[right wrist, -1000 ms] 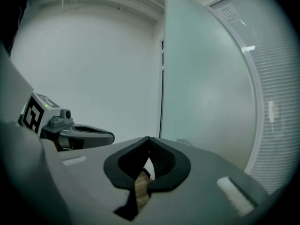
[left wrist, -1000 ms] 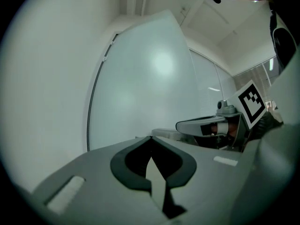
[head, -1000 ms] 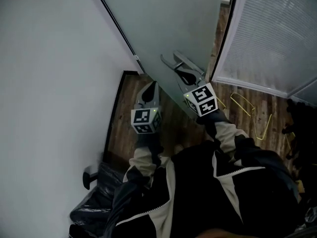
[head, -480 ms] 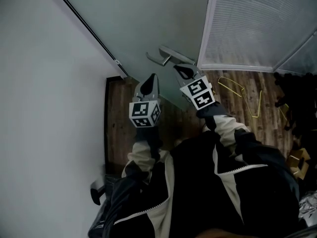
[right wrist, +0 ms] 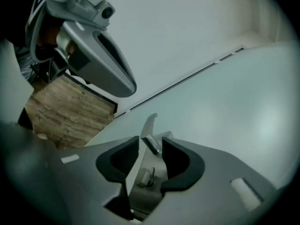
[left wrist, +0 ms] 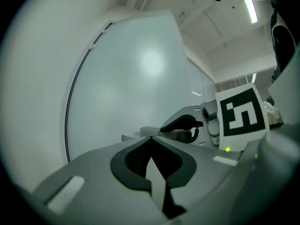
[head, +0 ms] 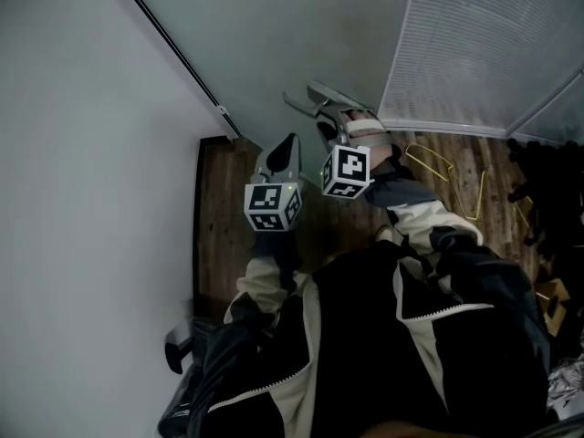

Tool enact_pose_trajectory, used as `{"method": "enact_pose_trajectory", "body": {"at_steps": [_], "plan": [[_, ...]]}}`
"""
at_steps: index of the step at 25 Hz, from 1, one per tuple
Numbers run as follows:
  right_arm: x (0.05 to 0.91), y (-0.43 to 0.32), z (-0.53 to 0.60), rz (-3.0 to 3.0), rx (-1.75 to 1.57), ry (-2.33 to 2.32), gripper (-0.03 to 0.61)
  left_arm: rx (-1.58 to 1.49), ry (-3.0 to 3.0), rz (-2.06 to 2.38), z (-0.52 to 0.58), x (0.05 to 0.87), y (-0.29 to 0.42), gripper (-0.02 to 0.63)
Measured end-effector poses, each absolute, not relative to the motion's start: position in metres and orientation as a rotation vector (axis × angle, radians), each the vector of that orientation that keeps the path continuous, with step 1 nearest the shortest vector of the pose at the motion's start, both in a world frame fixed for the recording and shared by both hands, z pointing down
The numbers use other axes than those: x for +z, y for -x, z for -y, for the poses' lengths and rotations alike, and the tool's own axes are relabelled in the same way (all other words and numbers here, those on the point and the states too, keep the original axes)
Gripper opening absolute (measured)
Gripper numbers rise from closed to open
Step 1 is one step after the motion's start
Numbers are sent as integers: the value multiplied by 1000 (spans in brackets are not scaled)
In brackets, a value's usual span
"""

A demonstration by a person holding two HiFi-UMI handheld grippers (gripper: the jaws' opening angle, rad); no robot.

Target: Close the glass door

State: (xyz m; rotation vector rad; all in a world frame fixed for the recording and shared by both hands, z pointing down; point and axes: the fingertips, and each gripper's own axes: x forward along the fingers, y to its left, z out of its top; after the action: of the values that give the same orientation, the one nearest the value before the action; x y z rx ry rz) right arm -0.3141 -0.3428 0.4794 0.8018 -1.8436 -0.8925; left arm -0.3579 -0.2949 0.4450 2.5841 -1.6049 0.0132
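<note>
The frosted glass door (head: 301,35) fills the upper middle of the head view, its edge meeting the panel on the right. Its metal lever handle (head: 315,100) sticks out toward me. My right gripper (head: 334,128) is at that handle. In the right gripper view the lever (right wrist: 149,127) stands between the two pads of the right gripper (right wrist: 151,154), whose jaws are opening, with a gap showing beside the lever. My left gripper (head: 290,144) points at the glass just left of the handle, shut and empty (left wrist: 151,150).
A white wall (head: 82,153) runs down the left. To the right of the door is a panel covered by a blind (head: 493,44). Yellow wire hangers (head: 447,176) lie on the wooden floor (head: 228,217). A black bag (head: 196,381) sits at the lower left.
The door has swung until its edge meets the blind-covered panel, closing the gap that showed floor beyond. My right gripper has rolled over at the handle and sunk a little. The left has barely moved.
</note>
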Motion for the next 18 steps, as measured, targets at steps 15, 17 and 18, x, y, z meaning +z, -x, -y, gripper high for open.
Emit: {"method": "enact_pose_trajectory", "body": {"at_steps": [15,17,18], "plan": [[506,322,386,1514,-1101,-648,127,3,-2551,1628,292,452,374,5],[506,322,386,1514,-1106,-645,127,1,-2556,1623,291,451,372,5],[507,322,386,1511,-1107,-645,127,1,-2560,1617,291,452,370,6]]}}
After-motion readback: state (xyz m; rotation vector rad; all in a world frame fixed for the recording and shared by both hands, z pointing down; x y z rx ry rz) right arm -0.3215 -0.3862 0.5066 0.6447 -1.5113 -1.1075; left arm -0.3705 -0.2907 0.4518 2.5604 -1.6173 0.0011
